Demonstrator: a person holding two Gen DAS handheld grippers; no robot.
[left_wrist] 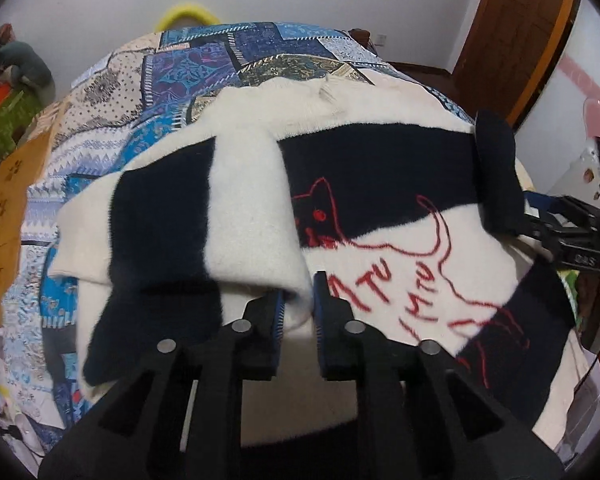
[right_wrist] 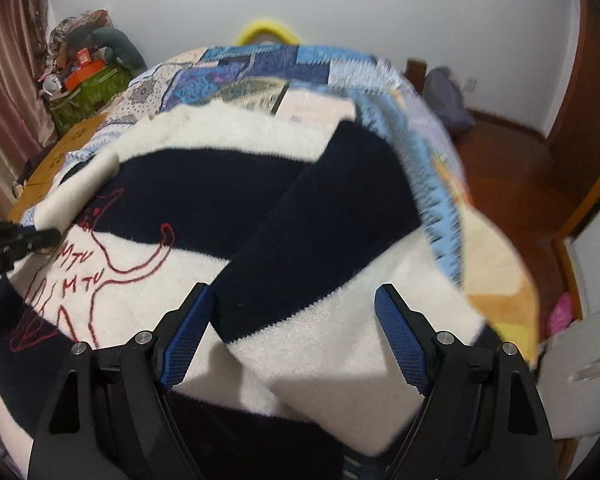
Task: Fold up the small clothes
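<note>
One sweater (left_wrist: pixel 380 200), white with wide navy bands and a red outline of a cat stitched over red letters, lies spread on a bed covered by a blue patchwork quilt (left_wrist: pixel 204 60). In the left wrist view its left sleeve (left_wrist: pixel 204 232) is folded across the body and runs from ten o'clock down to six o'clock, where the left gripper (left_wrist: pixel 298 312) pinches the white edge of that sleeve between its blue pads, the jaws nearly together. In the right wrist view the right sleeve (right_wrist: pixel 332 216) lies diagonally over the body from one o'clock toward six o'clock, its white cuff end lying between the fingers of the right gripper (right_wrist: pixel 292 320), whose jaws stand wide apart and clamp nothing. The left gripper's dark tip shows at nine o'clock in that view, touching the sweater beside the cat's head. Behind the bed at twelve o'clock a yellow ring (right_wrist: pixel 266 32) sits against a white wall (right_wrist: pixel 380 8). At ten o'clock stands a heap of clutter (right_wrist: pixel 88 68) beside a pink curtain (right_wrist: pixel 4 100). At three o'clock lies a reddish wooden floor (right_wrist: pixel 512 168).
</note>
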